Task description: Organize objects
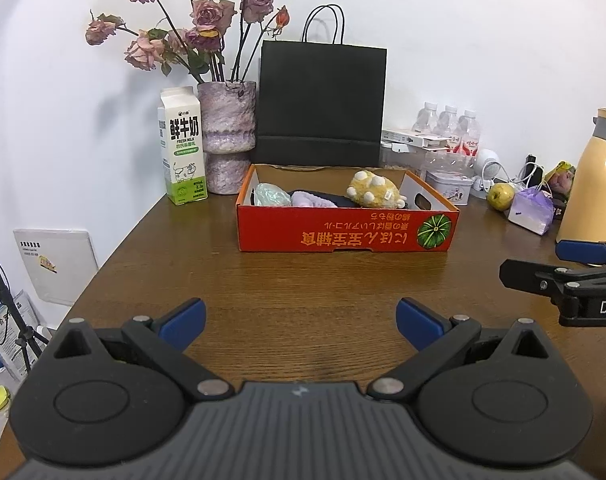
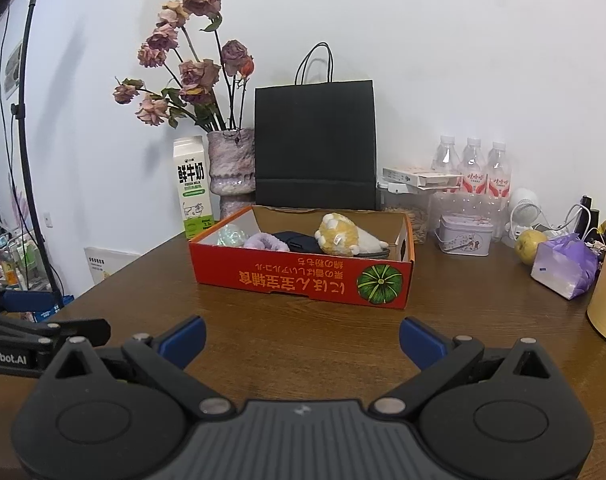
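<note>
Brown wood-grain worktop [image 1: 303,280], near half bare. At centre, an open red carton [image 1: 347,230]. Far left: milk carton [image 1: 183,148] beside a purple vase [image 1: 227,136]; black paper bag [image 1: 323,100] behind the carton. Far right: bottles [image 2: 473,168], tin [image 2: 465,234], pear [image 1: 501,196], purple pack [image 2: 565,266], yellow flask [image 1: 591,184].

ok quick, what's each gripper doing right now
left gripper: open, holding nothing
right gripper: open, holding nothing
</note>
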### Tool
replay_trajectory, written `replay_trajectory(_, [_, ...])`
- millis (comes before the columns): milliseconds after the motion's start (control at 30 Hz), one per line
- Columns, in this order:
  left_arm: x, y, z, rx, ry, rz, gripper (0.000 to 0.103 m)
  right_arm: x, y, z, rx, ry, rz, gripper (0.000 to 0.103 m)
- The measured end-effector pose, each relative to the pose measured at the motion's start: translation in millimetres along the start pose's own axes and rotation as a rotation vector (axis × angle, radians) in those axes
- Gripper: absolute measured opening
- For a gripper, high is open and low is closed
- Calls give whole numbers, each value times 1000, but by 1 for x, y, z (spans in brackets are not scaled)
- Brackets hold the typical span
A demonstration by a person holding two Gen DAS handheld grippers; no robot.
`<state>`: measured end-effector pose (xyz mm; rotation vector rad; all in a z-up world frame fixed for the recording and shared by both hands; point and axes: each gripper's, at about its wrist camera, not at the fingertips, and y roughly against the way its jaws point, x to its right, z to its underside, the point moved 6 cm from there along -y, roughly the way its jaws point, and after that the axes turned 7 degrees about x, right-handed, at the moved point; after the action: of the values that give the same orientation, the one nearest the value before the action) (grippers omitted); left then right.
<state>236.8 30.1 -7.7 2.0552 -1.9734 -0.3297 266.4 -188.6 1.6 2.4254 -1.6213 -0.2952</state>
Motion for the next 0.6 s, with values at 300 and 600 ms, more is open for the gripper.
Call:
replay_trajectory(300, [1, 4, -1, 7, 1, 3, 103, 1, 3, 0, 1, 1, 2, 103])
replay_trajectory(600, [1, 7, 0, 7, 1, 2, 103, 1, 3, 0, 0, 1, 1, 103])
